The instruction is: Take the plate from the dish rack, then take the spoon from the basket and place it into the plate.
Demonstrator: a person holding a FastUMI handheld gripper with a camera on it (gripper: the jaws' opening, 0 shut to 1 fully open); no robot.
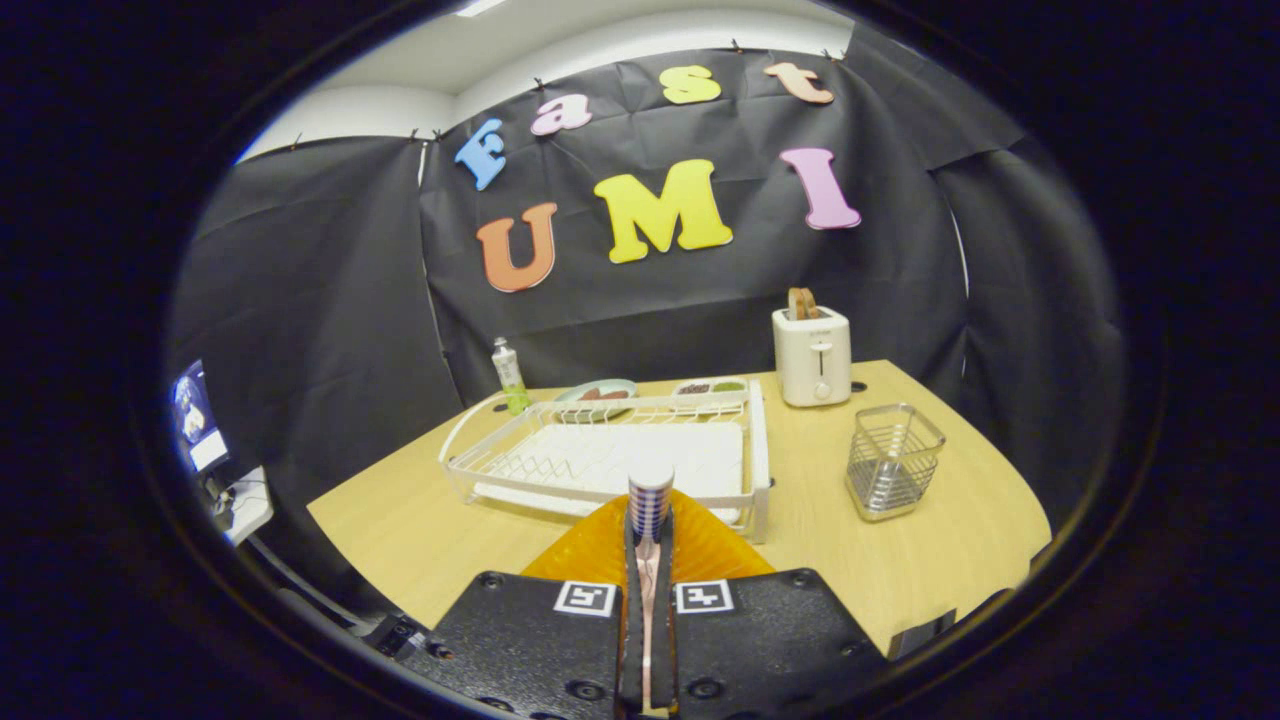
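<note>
Bottle (509,376), clear with a green base, is the first item I log; it stands upright on the wooden table (930,560) at the far left corner of the dish rack.

Dish rack (600,455): white wire frame over a white tray, lying beyond the fingers. I see no plate standing in its slots.

Two dishes behind the rack: a round pale one (598,393) and a rectangular one (712,387), both with dark contents I cannot make out.

Gripper (649,545): I read the fingers as pressed together on the spoon (650,500), whose blue-and-white checked handle stands up between them, its end showing above their tips.

Plate (690,545): orange, ridged, lying on the table directly under the fingers and touching or just short of the rack's near rail. I cannot tell whether the spoon's lower end touches it.

Toaster (812,355): white, at the table's back edge, brown slices poking out of the top.

Basket (893,460): square wire mesh, upright, right of the rack and well apart from the fingers.
</note>
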